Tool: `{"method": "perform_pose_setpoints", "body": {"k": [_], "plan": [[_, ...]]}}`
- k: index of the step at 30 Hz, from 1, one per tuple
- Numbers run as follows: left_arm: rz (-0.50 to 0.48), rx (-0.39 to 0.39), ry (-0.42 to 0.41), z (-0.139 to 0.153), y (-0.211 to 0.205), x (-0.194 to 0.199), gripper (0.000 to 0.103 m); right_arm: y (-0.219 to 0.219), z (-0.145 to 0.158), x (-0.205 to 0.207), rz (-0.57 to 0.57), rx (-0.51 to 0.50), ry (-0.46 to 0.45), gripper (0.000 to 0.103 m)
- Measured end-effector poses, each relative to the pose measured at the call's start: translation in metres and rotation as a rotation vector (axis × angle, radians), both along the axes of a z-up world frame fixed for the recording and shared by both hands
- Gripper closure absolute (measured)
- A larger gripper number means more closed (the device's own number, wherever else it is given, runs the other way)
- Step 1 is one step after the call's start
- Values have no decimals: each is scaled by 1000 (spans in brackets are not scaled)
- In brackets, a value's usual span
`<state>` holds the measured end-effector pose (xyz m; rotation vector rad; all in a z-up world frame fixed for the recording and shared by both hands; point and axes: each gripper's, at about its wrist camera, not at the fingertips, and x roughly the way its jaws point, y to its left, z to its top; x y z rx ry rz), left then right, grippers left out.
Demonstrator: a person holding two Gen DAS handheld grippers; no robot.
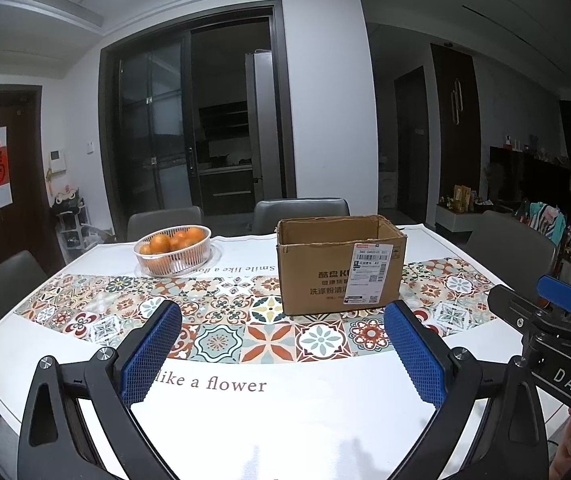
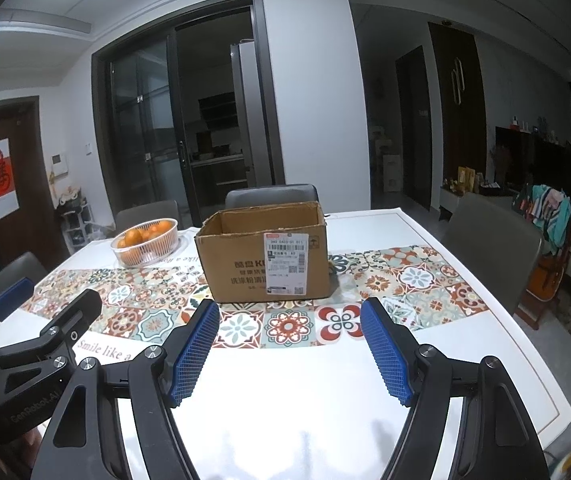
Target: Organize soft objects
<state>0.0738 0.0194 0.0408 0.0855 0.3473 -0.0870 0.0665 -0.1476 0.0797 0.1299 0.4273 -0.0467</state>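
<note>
on the left of the worktop (image 1: 245, 420) a white basket of oranges (image 1: 173, 250) stands well apart from the open cardboard box (image 1: 339, 264). the box sits upright on the patterned runner (image 1: 221, 316), mouth up, its long axis across the view and its labelled face toward the cameras. the left gripper (image 1: 281, 354) and right gripper (image 2: 289, 350) hover short of it, fingers spread, holding nothing. no soft objects are in view, so the sensible step is probably to find one first, then grip it gently.

matt cardboard box (image 2: 263, 258), glossy table (image 2: 309, 392), plastic basket (image 1: 173, 254)
</note>
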Motion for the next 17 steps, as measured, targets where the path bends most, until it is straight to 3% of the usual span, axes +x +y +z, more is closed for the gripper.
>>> {"method": "perform_pose_setpoints", "body": {"k": [17], "plan": [[-2,-5,6,1,1,-1,0,0,-2,-2,2,1,4,29]]}}
